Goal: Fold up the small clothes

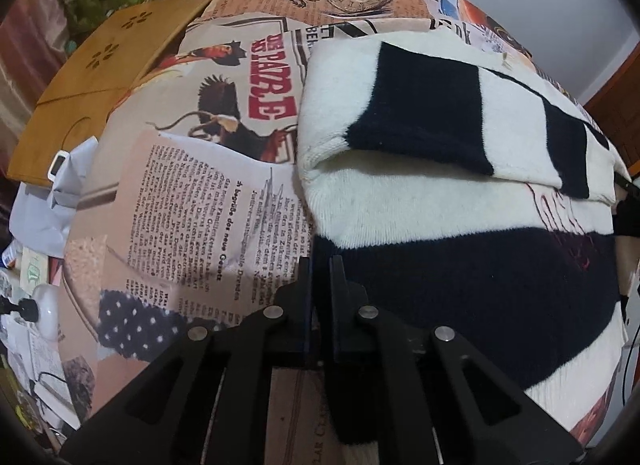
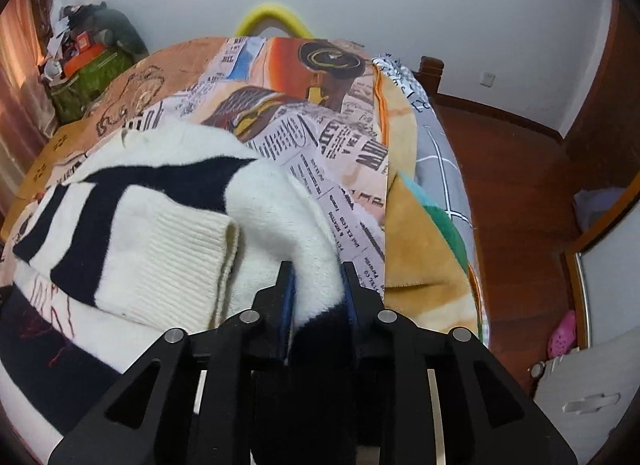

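Fuzzy white knit with broad black stripes: the small striped sweater [image 1: 460, 193] lies flat on the newsprint-patterned bedspread [image 1: 208, 185], toward its near edge, with both sleeves already folded across the body.

We have the left gripper [image 1: 320, 265] at the sweater's left hem, jaws narrow with only a slit between them. A dark strip of fabric sits in the slit lower down, so we judge it clamped on the sweater's edge. The right gripper [image 2: 316, 269] has jaws part-open around a thick bunch of white and black knit, clearly holding it.

Risks as we see them:
- Uneven grip. The right bite is bulky, the left thin, so the left edge may slip when we lift and the fold would skew.
- The ribbed white cuff [image 2: 192, 249] of the folded sleeve sits loose on top, just beside the right gripper. Any lift could flop it open.
- The bedspread is soft, so the jaws could pinch it along with the knit.

View differences:
- Only the left wrist shows the overall lay, plus a tan wooden board [image 1: 100, 77] beyond the bedspread's left edge.
- Only the right wrist shows the cuff, the bedspread's right edge and the reddish wooden floor [image 2: 520, 185] beyond it.
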`<control>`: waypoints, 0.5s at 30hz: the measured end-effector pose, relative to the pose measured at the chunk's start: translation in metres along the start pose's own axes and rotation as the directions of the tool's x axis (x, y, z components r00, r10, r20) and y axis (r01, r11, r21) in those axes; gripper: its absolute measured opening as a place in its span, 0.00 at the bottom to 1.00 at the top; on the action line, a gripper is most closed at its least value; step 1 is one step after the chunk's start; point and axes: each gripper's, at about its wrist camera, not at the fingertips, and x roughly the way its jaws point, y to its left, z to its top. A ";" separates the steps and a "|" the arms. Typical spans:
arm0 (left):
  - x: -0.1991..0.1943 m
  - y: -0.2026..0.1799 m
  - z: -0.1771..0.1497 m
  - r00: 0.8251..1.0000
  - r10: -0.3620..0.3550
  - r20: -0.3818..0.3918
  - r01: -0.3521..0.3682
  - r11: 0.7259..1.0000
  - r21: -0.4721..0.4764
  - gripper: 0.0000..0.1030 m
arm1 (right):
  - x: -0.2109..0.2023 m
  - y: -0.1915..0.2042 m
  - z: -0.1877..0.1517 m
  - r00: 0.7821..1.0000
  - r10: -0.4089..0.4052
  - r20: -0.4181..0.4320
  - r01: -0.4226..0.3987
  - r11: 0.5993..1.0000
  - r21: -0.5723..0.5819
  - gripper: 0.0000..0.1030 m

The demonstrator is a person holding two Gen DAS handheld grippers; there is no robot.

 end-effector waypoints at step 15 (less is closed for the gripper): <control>-0.067 -0.035 0.051 0.975 0.061 0.212 -0.078 0.995 0.069 0.52 | -0.111 -0.030 -0.026 0.982 0.002 0.191 -0.023 0.994 0.108 0.52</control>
